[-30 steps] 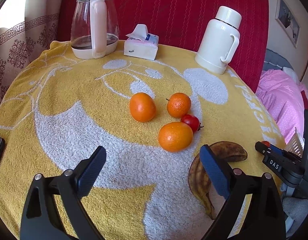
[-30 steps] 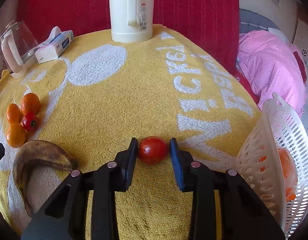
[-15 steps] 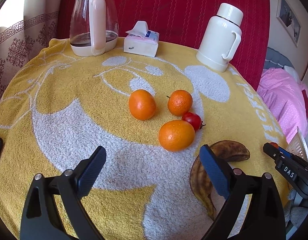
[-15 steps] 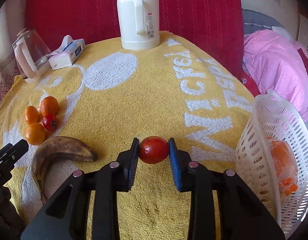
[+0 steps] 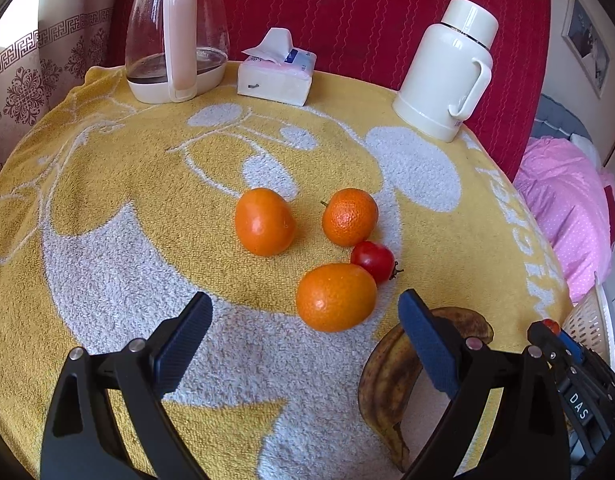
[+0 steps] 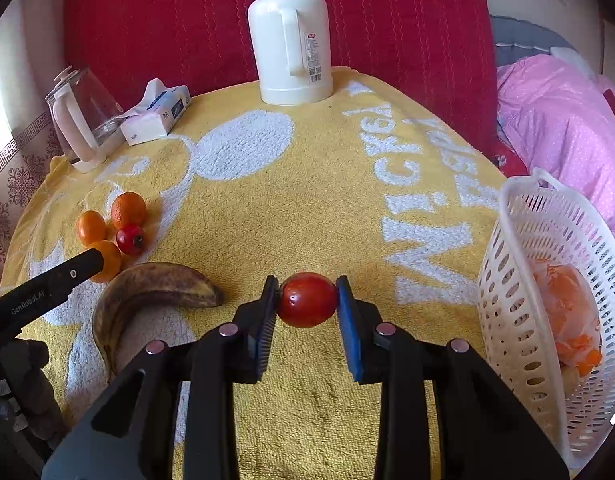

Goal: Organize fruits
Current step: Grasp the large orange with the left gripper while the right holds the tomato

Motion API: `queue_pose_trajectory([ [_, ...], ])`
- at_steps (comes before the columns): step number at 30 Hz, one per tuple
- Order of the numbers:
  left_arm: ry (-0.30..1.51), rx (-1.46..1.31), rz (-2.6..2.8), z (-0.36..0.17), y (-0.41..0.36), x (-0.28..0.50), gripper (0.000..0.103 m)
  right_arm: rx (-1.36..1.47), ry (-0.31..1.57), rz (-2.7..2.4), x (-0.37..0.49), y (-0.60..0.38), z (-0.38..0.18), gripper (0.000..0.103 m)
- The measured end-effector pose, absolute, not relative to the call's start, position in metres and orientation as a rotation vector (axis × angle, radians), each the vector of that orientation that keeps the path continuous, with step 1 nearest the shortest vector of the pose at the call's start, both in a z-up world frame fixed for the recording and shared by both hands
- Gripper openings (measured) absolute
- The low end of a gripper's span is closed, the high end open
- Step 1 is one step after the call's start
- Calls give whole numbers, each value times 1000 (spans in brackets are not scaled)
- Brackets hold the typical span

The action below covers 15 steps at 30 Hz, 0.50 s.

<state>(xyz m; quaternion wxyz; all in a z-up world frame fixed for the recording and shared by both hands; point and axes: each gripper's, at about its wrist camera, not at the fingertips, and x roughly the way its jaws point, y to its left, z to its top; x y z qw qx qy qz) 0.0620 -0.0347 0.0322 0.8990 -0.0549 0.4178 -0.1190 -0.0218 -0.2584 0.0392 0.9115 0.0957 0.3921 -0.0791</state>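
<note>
My right gripper [image 6: 306, 300] is shut on a red tomato [image 6: 306, 301], held above the yellow towel. A white basket [image 6: 507, 264] with orange fruit inside stands tilted to its right. In the left wrist view my left gripper [image 5: 303, 330] is open and empty, just short of the nearest orange [image 5: 335, 297]. Behind that one lie two more oranges [image 5: 264, 227] [image 5: 350, 222] and a small red tomato [image 5: 372, 260]. A browned banana [image 5: 391, 372] lies under the left gripper's right finger. The right gripper shows at the left wrist view's right edge [image 5: 547, 330].
A glass kettle [image 5: 175, 36], a tissue pack [image 5: 276, 74] and a white thermos [image 5: 447, 72] stand along the table's far edge against a red backrest. A pink bedcover [image 6: 559, 120] lies beyond the table on the right. The yellow towel [image 6: 307, 200] covers the round table.
The right gripper has lifted the red tomato a little off the towel and drawn back. The left gripper has edged closer to the oranges, still open.
</note>
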Motion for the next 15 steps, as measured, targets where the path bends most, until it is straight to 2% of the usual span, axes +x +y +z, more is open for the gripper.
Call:
queue_pose_trajectory([
  [4, 879, -109, -261, 29, -41, 72, 80, 196, 807, -155, -24, -257, 40, 30],
  [6, 890, -103, -264, 25, -42, 74, 69, 193, 808, -151, -24, -256, 40, 30],
  [8, 897, -100, -271, 22, -42, 74, 66, 190, 810, -148, -24, -255, 40, 30],
  [10, 891, -101, -288, 22, -42, 73, 58, 189, 812, -146, -23, -255, 39, 30],
  [12, 891, -111, -317, 23, -42, 72, 44, 187, 813, -145, -23, -254, 39, 30],
  [15, 887, -117, -322, 23, -40, 69, 44, 185, 809, -145, -23, -253, 40, 30],
])
